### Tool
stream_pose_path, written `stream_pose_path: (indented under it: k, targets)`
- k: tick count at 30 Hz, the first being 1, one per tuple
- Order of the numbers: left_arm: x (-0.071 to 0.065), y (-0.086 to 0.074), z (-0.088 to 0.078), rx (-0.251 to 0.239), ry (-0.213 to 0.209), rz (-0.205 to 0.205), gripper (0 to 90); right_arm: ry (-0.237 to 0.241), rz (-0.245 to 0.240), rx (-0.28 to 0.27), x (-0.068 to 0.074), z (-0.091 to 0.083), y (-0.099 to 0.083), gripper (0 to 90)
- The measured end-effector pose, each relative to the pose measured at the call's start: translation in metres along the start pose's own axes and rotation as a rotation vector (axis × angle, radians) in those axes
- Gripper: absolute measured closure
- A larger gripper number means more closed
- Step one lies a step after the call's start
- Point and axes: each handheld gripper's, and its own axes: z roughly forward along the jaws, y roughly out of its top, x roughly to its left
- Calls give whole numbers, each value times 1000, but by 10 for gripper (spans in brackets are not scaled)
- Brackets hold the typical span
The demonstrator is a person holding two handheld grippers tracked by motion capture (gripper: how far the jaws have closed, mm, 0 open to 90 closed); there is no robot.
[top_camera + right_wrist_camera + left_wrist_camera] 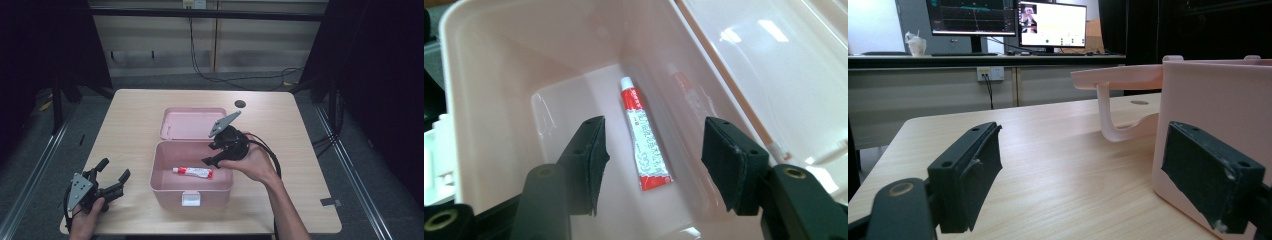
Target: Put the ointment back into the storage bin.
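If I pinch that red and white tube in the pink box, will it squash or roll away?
The tube looks soft and light, so it would probably dent. Lying flat with a crimped end, it seems unlikely to roll. Its glossy skin may slip on the box floor.

the storage box (167,187) is pale pink, lid (192,122) included, with a white latch (191,200). the tube (645,140) inside is white with red ends, a white cap and grey print. both grippers have black jaws and grey top plates; the table (130,125) is light wood grain.

tube (645,141) | red-white, capped | flat on floor of open pink box (165,187)
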Motion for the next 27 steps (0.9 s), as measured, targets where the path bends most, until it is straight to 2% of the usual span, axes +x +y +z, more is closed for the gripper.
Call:
stream_pose_path:
  k: [5,9,10,12,15,21,26,27]
  targets:
    - [0,0,0,0,0,0,157,0,2,-48,0,-10,-8,412]
    - [0,0,0,0,0,0,157,-6,26,-80,-2,-18,-14,404]
    - [0,0,0,0,0,1,157,-9,42,-112,-4,-25,-19,403]
    - [0,0,0,0,0,0,157,-10,55,-128,-5,-29,-23,403]
    - [0,0,0,0,1,0,157,-17,55,-134,-7,-36,-30,404]
    - [0,0,0,0,2,0,157,-41,95,-189,-11,-49,-45,396]
    - [0,0,0,0,2,0,157,-62,111,-190,-11,-56,-53,391]
    - [0,0,0,1,2,1,157,-86,117,-201,-11,-61,-58,391]
